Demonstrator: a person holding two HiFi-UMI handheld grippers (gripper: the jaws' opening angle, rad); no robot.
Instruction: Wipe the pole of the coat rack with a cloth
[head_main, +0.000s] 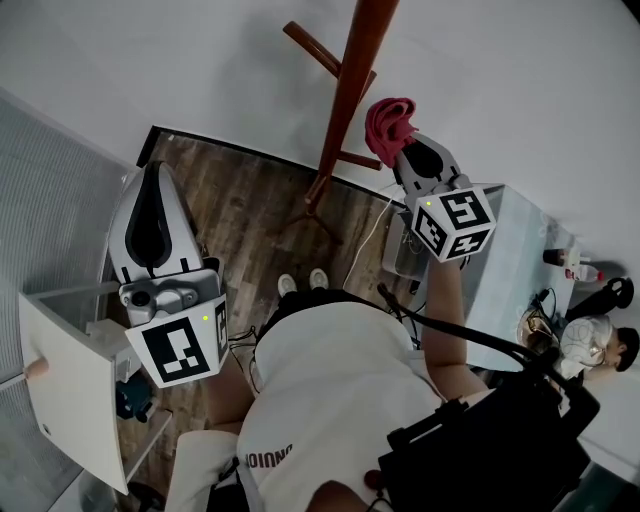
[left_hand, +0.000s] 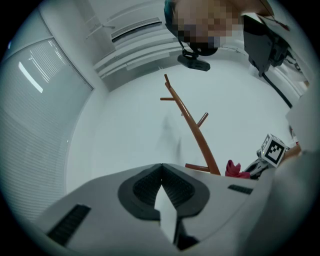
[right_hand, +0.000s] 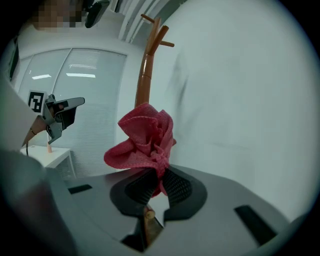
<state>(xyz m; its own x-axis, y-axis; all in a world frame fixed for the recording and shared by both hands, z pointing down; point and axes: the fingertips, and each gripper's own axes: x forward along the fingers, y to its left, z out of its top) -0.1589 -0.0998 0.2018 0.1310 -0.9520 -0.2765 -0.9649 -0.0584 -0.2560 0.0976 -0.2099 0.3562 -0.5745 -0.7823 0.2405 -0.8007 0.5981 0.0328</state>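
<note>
The coat rack's brown wooden pole rises from the wood floor by the white wall, with short pegs branching off it. A crumpled red cloth sits just right of the pole, close to it; contact is unclear. My right gripper is shut on that cloth. In the right gripper view the cloth bunches above the gripper, hiding part of the pole behind it. My left gripper is shut and empty, held off to the left. Its own view shows its jaws closed tip to tip, with the left gripper below the rack.
A white table stands at the left beside my left gripper. A pale cabinet with small bottles stands at the right, a cable trailing to the floor. Another person is at the far right. The rack's base is just ahead of the feet.
</note>
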